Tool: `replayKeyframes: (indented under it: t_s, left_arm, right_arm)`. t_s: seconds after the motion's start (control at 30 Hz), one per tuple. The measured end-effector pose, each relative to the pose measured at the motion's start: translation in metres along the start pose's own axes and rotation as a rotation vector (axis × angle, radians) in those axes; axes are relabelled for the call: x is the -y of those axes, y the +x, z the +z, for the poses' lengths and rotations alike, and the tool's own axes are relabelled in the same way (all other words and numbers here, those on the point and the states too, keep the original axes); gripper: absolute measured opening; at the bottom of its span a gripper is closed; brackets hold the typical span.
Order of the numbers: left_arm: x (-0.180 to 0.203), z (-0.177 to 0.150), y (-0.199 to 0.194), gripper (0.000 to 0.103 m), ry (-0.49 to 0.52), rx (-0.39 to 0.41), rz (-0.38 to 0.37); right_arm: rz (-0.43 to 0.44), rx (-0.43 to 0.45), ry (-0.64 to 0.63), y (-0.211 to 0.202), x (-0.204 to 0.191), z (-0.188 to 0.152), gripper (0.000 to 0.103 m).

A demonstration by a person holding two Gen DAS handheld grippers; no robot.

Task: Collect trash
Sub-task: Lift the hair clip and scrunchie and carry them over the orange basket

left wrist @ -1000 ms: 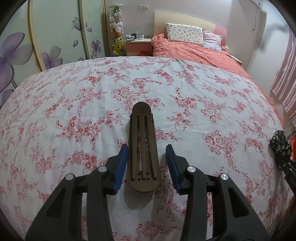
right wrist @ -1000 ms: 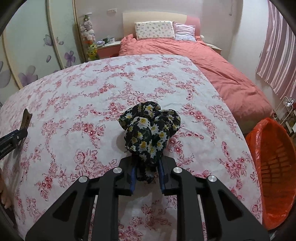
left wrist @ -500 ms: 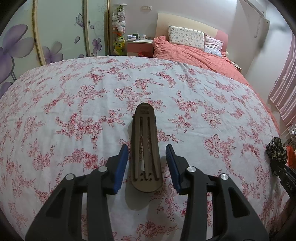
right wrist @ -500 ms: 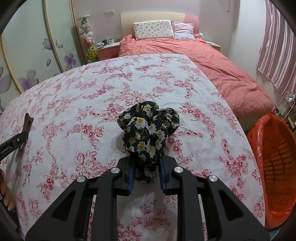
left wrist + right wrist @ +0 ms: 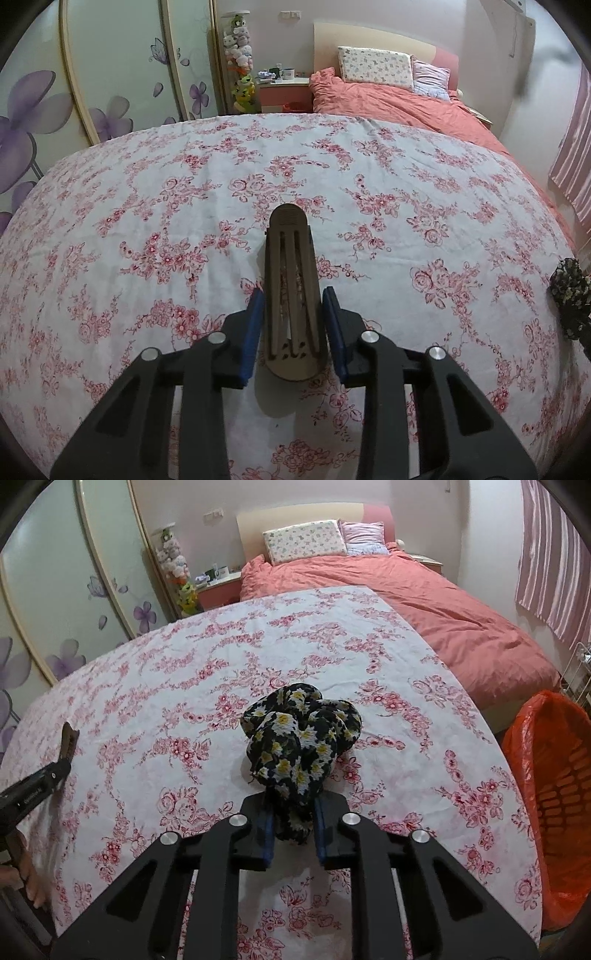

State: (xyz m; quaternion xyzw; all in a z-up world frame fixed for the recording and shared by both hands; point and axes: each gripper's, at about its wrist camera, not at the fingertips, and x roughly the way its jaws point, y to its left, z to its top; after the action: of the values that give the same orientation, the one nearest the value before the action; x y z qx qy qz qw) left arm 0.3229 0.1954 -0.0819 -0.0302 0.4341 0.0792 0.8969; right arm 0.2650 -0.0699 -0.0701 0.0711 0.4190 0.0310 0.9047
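Note:
A brown slotted clip (image 5: 291,258) lies lengthwise on the flowered sheet (image 5: 147,240), between the blue pads of my left gripper (image 5: 292,295). The jaws are closing, and the pads sit against the clip's two sides. In the right wrist view the same clip (image 5: 68,738) sticks out past the left gripper (image 5: 37,790) at the far left. A crumpled black cloth with daisies (image 5: 303,746) rests on the sheet. My right gripper (image 5: 292,808) is closing on the cloth's near end, and its pads pinch the fabric. The left wrist view shows the cloth (image 5: 569,291) at the right edge.
An orange bin lined with an orange bag (image 5: 554,794) stands off the sheet's right edge. A bed with a coral duvet (image 5: 443,620) and pillows lies beyond. Sliding doors with purple flowers (image 5: 92,92) run along the left. A person's fingers (image 5: 26,878) hold the left gripper's handle.
The left jaws have narrowed from a loose straddle until their pads meet the clip's sides. The right jaws have tightened slightly on the cloth. Neither hand has shifted noticeably.

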Motion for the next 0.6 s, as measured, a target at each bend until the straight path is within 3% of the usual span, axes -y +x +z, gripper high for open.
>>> replayKeyframes:
  t_s: [0.27, 0.6]
  left_arm:
    - [0.009, -0.005, -0.024, 0.033, 0.012, 0.035, -0.018]
    - [0.072, -0.008, -0.089, 0.033, 0.107, 0.135, -0.154]
  right_arm:
    - [0.021, 0.072, 0.019, -0.036, 0.01, 0.002, 0.015]
    - [0.001, 0.198, 0.063, -0.102, 0.037, 0.002, 0.015]
